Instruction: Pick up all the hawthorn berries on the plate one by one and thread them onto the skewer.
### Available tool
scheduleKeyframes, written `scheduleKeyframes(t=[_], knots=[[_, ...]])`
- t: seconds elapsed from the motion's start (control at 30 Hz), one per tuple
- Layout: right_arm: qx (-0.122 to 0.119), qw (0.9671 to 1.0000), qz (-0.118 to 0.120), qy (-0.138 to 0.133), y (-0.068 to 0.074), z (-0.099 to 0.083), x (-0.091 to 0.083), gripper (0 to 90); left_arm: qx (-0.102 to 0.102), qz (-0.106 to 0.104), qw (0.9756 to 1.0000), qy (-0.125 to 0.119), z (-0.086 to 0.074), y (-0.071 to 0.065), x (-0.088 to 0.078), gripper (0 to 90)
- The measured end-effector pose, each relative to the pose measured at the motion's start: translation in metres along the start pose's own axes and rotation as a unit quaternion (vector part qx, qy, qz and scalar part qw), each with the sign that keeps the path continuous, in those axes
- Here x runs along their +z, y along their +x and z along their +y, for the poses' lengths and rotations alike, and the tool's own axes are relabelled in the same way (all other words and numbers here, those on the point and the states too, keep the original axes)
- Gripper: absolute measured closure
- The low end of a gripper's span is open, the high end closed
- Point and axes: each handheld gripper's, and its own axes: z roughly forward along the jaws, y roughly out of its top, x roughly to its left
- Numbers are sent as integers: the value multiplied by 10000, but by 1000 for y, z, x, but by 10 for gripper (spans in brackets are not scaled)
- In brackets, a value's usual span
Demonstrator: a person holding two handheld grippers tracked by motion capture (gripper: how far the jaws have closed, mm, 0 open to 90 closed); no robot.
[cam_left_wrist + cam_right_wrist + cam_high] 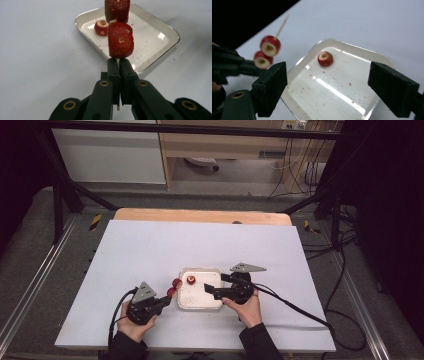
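Note:
My left gripper (167, 300) (119, 62) is shut on the butt of a thin wooden skewer (283, 25), just left of the tray. Two cored red strawberry pieces are threaded on the skewer, a lower one (120, 40) (262, 60) right above the fingertips and a second one (117, 10) (270, 45) farther up; both pieces (174, 287) hang over the tray's left rim. A third strawberry piece (191, 280) (101, 27) (325, 58) lies in the white tray (197, 299) (155, 37) (352, 65). My right gripper (212, 285) (329, 82) is open over the tray's right half, with nothing between its jaws.
The tray sits on a white sheet (150, 250) that covers the wooden table (200, 215). Red juice specks dot the tray floor. Black cables (295, 307) trail from both grippers toward the near edge. Metal frame legs (57, 205) stand beyond the table.

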Motion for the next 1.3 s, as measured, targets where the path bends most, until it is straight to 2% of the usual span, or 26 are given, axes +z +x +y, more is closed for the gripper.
scheduleKeyframes(t=[0.07,0.17,0.43,0.6,0.77,0.83,1.03,1.17,1.23,1.3], knots=[[-199,9993,-98,316,1,5,2,143,1,32,10000,16,-4,7,-5,881],[-380,9970,-100,666,4,14,6,139,-44,54,10000,59,-9,15,-12,881],[-609,9905,-218,1211,9,36,24,102,-30,-31,9999,97,-17,25,-16,880],[-707,9850,-258,1553,11,45,40,102,-79,11,10000,50,-20,29,-22,880],[-912,9762,-332,1941,17,53,57,141,-68,9,10000,66,-21,31,-22,880],[-956,9730,-320,2076,19,56,63,159,-60,43,9999,88,-22,32,-22,880],[-948,9674,-326,2324,23,64,83,216,-96,63,9999,92,-22,33,-21,880],[-926,9641,-327,2466,26,68,95,282,-94,62,9999,105,-22,33,-21,879],[-919,9609,-381,2584,27,70,101,312,-93,55,9999,105,-22,32,-21,879],[-873,9590,-415,2664,26,71,106,347,-91,53,9999,105,-22,32,-21,879]])
